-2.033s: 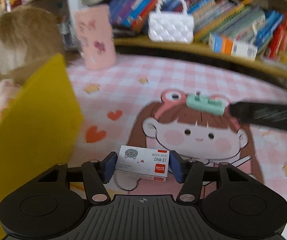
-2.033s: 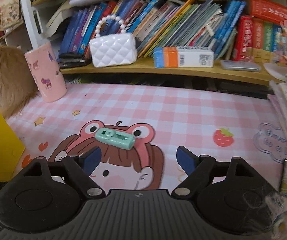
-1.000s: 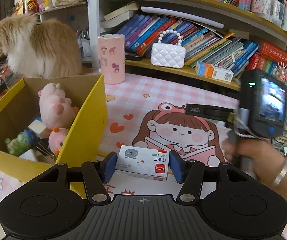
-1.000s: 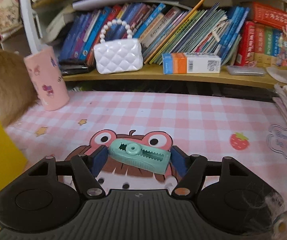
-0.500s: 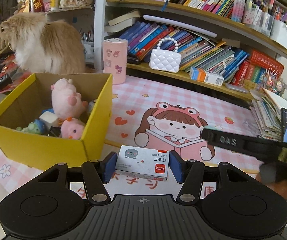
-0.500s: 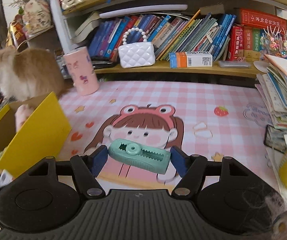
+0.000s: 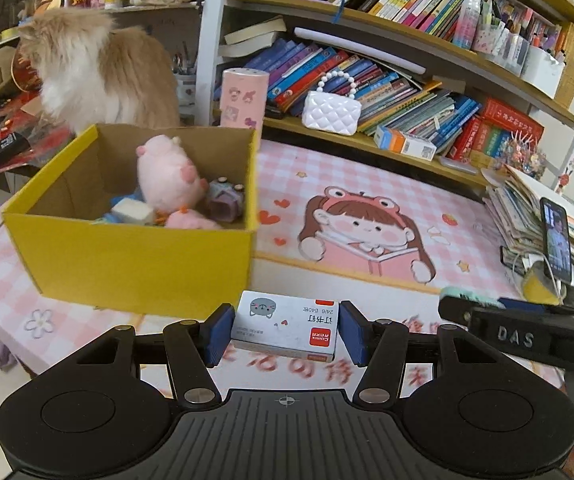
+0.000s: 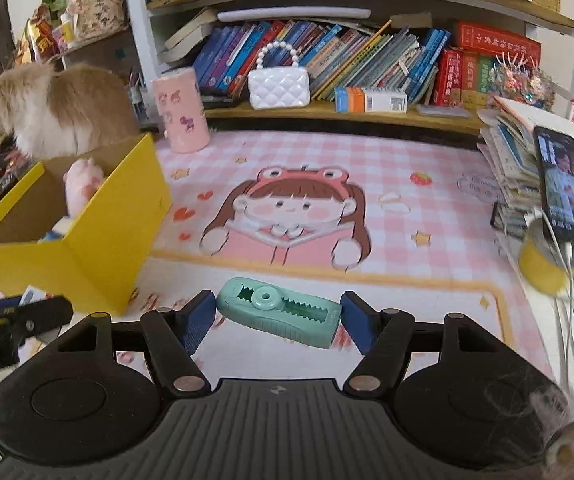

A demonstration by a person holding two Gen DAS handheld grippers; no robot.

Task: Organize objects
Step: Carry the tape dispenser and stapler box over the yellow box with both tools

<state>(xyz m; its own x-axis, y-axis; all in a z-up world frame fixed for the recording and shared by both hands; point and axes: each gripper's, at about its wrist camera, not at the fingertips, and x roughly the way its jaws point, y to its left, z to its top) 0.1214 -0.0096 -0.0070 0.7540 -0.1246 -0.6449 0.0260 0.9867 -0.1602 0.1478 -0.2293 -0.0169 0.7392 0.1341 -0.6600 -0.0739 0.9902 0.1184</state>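
The left gripper [image 7: 285,334] has its jaws clamped on a small white cardboard staple box [image 7: 286,325]. The right gripper [image 8: 277,319] has its jaws clamped on a mint-green plastic correction-tape dispenser [image 8: 281,312], both near the open yellow cardboard box [image 7: 139,264].

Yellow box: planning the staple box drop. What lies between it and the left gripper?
Left wrist view: only bare pink mat between the yellow box and left gripper.

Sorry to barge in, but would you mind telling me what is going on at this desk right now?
A person is tidying small things off a pink desk mat with two handheld grippers. The left gripper is clamped on a small white staple box, and the right gripper holds a mint green correction tape. Both are lifted above the mat, near a yellow cardboard box that already holds plush toys. A cat sits behind it.
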